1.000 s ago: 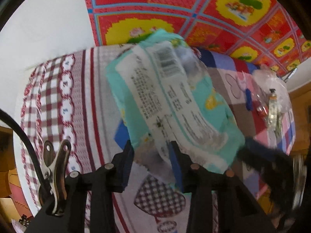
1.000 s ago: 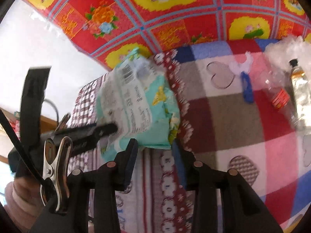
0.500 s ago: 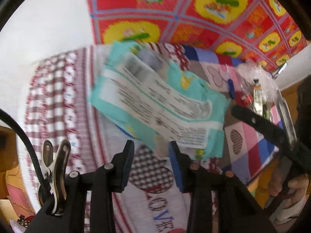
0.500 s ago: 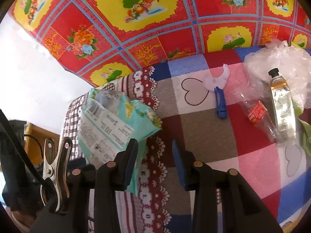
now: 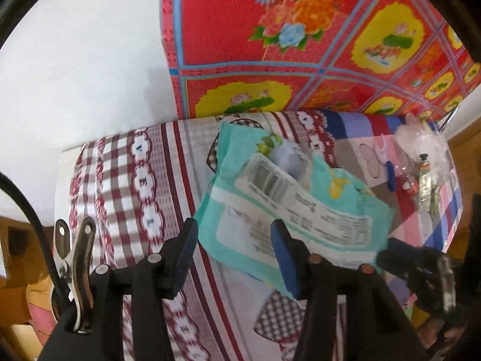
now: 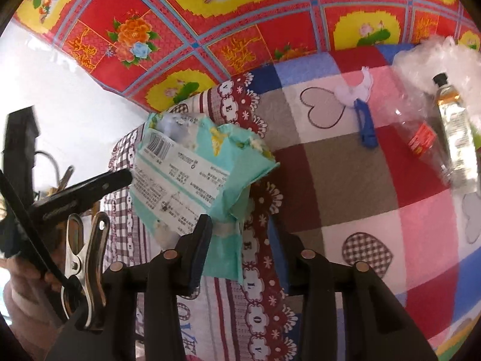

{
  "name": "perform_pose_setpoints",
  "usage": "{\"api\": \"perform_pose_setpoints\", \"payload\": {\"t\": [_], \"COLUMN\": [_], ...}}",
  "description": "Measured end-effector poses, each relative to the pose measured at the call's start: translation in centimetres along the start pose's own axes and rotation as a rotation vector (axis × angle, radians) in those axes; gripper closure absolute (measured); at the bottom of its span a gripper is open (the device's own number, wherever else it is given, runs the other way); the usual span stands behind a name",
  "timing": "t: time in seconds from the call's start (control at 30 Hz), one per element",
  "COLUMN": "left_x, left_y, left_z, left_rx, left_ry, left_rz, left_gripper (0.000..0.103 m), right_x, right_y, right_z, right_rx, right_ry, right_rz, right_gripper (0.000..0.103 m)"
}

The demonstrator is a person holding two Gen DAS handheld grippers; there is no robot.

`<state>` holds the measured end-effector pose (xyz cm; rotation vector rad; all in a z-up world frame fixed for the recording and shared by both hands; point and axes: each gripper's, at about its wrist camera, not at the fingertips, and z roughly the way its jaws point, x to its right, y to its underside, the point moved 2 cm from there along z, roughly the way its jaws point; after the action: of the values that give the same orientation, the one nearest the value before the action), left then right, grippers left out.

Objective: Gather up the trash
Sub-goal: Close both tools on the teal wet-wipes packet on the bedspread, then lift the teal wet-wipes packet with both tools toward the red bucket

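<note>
A crumpled teal bag with a white barcode label (image 5: 288, 198) rests on the checked quilt (image 5: 135, 180). My left gripper (image 5: 234, 228) hovers over the bag's near end. Its jaws are opening, the bag lies between them and the pads do not press on it. In the right wrist view the teal bag (image 6: 192, 171) bulges upward and its lower corner hangs between the fingers of my right gripper (image 6: 240, 224). Those jaws are opening too, with a gap left at the right pad. The left gripper (image 6: 90, 186) shows at that bag's left edge.
Further right on the quilt (image 6: 345, 174) lie a clear bottle with a red label (image 6: 421, 141), a tube (image 6: 454, 120), a blue clothes peg (image 6: 365, 126), a white scrap (image 6: 357, 90) and a crumpled clear plastic bag (image 6: 436, 57). A red floral cloth (image 6: 240, 15) hangs behind.
The left jaws have spread and let go of the teal bag, and that gripper has drawn back and risen. The bag's corner has come between the right fingers, which have widened a little.
</note>
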<state>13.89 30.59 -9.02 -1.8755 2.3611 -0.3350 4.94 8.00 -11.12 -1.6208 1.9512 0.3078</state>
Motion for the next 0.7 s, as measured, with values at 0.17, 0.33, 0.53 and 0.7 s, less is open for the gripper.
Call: {"api": "perform_pose_setpoints", "payload": {"t": [0.17,0.33,0.53,0.7], "left_x": [-0.6,-0.3,0.4,0.8], "left_y": [-1.0,-1.2,-0.8,-0.7], "left_z": [2.2,3.1,3.7,4.0], "left_rx": [-0.031,-0.033,-0.014,-0.008], "left_ry": [0.036,0.085,0.101,0.094], "left_rz": [0.019,0.052,0.064,0.056], "left_gripper": [0.043,0.038,0.036,0.037], "right_x": [-0.2,0.0,-0.4,-1.1], "right_y": [-0.2,-0.2,-0.3,-0.4], "right_z": [0.5,0.4,1.5,3.3], "right_rx": [0.003,0.0,-0.022,-0.035], "right_ry": [0.006,-0.026,-0.037,0.003], "right_rz": [0.006,0.054,0.074,0.038], "right_gripper": [0.06,0.06,0.06,0.06]}}
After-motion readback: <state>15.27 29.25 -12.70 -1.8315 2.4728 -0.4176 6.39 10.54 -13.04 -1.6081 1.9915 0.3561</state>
